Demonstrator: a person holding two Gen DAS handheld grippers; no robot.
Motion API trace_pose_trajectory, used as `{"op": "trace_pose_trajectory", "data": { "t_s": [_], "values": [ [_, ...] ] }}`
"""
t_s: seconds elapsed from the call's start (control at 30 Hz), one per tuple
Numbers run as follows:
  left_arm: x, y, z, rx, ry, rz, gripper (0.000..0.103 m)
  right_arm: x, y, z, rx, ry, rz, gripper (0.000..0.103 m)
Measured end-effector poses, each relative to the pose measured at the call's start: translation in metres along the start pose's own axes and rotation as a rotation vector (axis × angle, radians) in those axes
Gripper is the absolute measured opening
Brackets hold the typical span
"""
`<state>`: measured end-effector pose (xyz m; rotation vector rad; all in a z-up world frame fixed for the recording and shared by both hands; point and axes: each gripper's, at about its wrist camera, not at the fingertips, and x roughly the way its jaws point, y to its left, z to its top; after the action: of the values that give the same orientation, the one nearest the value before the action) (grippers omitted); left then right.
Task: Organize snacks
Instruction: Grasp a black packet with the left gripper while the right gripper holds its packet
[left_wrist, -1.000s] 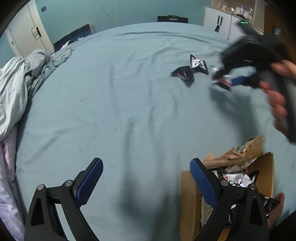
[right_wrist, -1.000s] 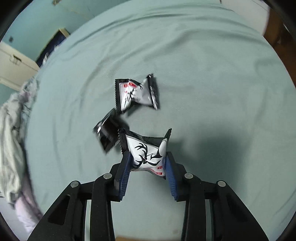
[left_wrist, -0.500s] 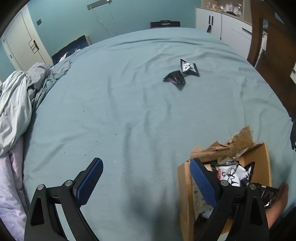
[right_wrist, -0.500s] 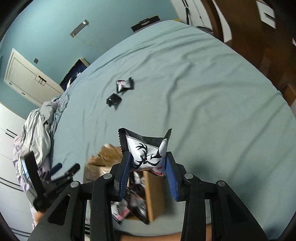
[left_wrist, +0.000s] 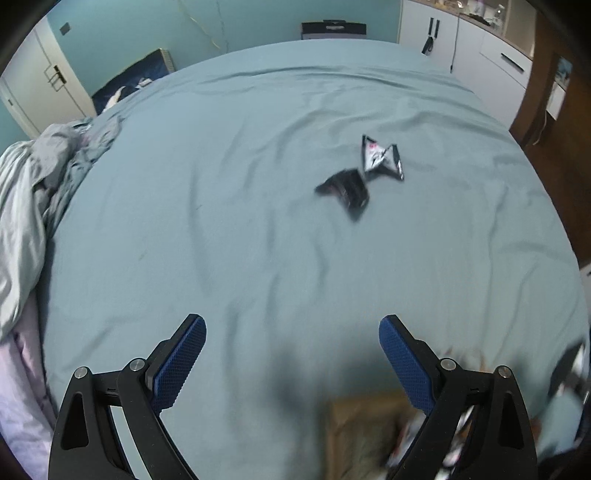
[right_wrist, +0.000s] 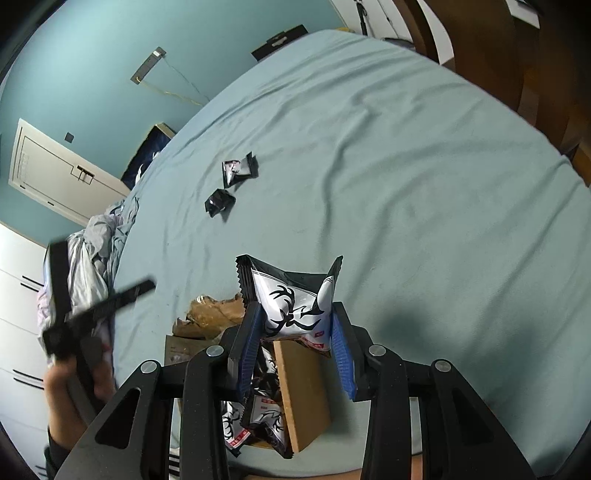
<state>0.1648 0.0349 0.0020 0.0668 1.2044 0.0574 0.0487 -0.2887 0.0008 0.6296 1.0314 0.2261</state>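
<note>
Packet (right_wrist: 295, 314) of black-and-white snack, clamped at both sides between the pads of the right gripper (right_wrist: 297, 334), jaws narrowed onto it. Carried away from the far middle of the bed (right_wrist: 406, 184) since a second ago, when picked from beside the other two; now held directly above the open cardboard box (right_wrist: 303, 391), not yet let go. Seen inside the box: several like packets already stowed, torn flap (right_wrist: 210, 314) folded back at its far end.

Left gripper (left_wrist: 291, 354) wide open, nothing between the pads; box edge (left_wrist: 362, 417) blurred at lower right of its view, shifted lower than half a second back. Two packets left out on the sheet: white-faced packet (left_wrist: 380, 157) and dark packet (left_wrist: 347, 190), lying just beside each other, well apart from the box.

Judged: carry finished, release into the box next due. Two further fetches outstanding. Risk noted: packet hanging near the box's right wall, could catch the rim on dropping
</note>
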Motion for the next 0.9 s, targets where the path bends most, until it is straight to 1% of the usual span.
{"op": "trace_pose_trajectory", "data": {
  "t_s": [0.07,0.17,0.27,0.4,0.47,0.6,0.67,0.7,0.77,0.83,0.87,0.9],
  "values": [
    [0.014,-0.01,0.021,-0.012,0.019,-0.013,0.097,0.002,-0.003,0.004,0.026,0.012,0.021,0.035],
    [0.037,-0.023,0.049,-0.021,0.048,-0.011,0.097,0.006,-0.011,0.012,0.055,0.036,0.068,0.035],
    [0.065,-0.034,0.074,-0.036,0.084,0.005,0.097,0.012,-0.018,0.017,0.077,0.045,0.071,0.036],
    [0.098,-0.036,0.096,-0.083,0.128,0.004,0.097,0.022,-0.023,0.021,0.099,0.086,0.085,0.036],
    [0.117,-0.036,0.103,-0.104,0.165,-0.001,0.097,0.027,-0.024,0.022,0.098,0.101,0.081,0.036],
    [0.145,-0.031,0.106,-0.145,0.215,-0.01,0.097,0.033,-0.019,0.026,0.068,0.094,0.017,0.036],
    [0.158,-0.026,0.104,-0.184,0.245,-0.034,0.097,0.037,-0.018,0.028,0.059,0.107,0.016,0.036],
    [0.162,-0.023,0.101,-0.21,0.242,-0.052,0.1,0.039,-0.017,0.029,0.057,0.11,0.017,0.036],
    [0.159,-0.019,0.098,-0.239,0.209,-0.06,0.1,0.043,-0.016,0.03,0.041,0.117,0.001,0.036],
    [0.156,-0.02,0.095,-0.224,0.207,-0.046,0.091,0.044,-0.016,0.03,0.036,0.117,-0.022,0.036],
    [0.151,-0.02,0.093,-0.203,0.203,-0.05,0.078,0.045,-0.015,0.031,0.039,0.117,-0.028,0.036],
    [0.147,-0.021,0.092,-0.192,0.2,-0.06,0.055,0.046,-0.015,0.031,0.042,0.115,-0.032,0.036]
  ]
}}
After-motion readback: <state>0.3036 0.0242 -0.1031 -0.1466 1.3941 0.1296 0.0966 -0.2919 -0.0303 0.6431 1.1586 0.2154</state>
